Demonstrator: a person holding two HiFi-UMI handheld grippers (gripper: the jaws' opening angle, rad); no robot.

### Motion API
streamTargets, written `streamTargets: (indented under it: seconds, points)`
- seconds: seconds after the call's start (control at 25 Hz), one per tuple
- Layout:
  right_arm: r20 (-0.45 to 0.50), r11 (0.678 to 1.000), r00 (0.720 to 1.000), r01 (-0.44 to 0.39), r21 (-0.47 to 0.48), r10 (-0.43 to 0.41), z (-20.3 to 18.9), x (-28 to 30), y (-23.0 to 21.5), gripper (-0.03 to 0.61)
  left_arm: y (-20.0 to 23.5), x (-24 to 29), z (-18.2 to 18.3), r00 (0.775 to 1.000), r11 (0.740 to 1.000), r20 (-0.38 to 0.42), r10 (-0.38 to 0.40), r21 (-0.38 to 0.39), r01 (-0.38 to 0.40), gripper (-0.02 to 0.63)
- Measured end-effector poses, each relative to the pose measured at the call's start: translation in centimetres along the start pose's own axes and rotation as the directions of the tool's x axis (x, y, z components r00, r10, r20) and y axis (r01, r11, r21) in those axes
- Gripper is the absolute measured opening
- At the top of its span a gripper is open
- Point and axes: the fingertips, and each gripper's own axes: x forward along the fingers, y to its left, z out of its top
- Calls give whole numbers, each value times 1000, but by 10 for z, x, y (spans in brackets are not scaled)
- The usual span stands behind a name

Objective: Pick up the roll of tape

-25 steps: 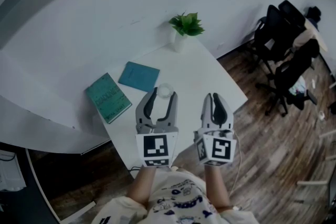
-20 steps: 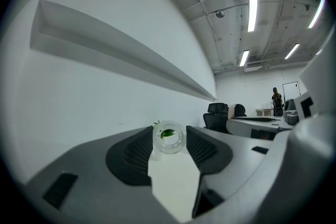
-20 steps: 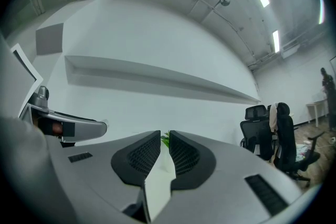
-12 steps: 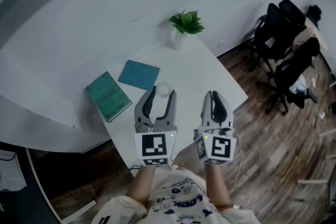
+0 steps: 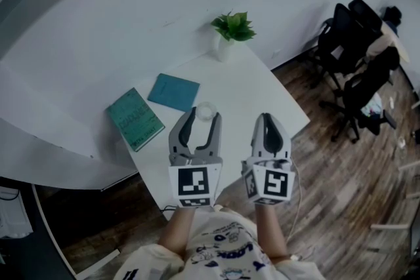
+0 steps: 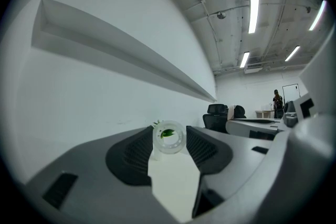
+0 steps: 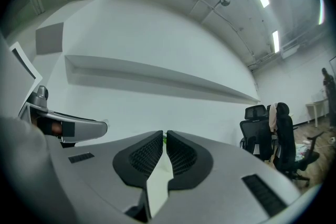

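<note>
**A:** Head view?
**B:** The roll of tape (image 5: 205,109) is on the white table (image 5: 262,92), at twelve o'clock from the left gripper (image 5: 203,118). The right gripper (image 5: 268,120) is at three o'clock.
**A:** Left gripper view?
**B:** Jaws spread wide, with the roll framed at their tips and not pinched.
**A:** Right gripper view?
**B:** Jaws clenched together, with nothing between them.
</note>
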Motion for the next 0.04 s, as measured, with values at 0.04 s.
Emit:
streamTargets:
  seconds: [0.04]
  points:
    - [1, 1000, 1000, -2, -3, 2, 1, 0, 0, 23, -1, 0, 1, 1000, 1000, 3, 2, -16, -2, 201]
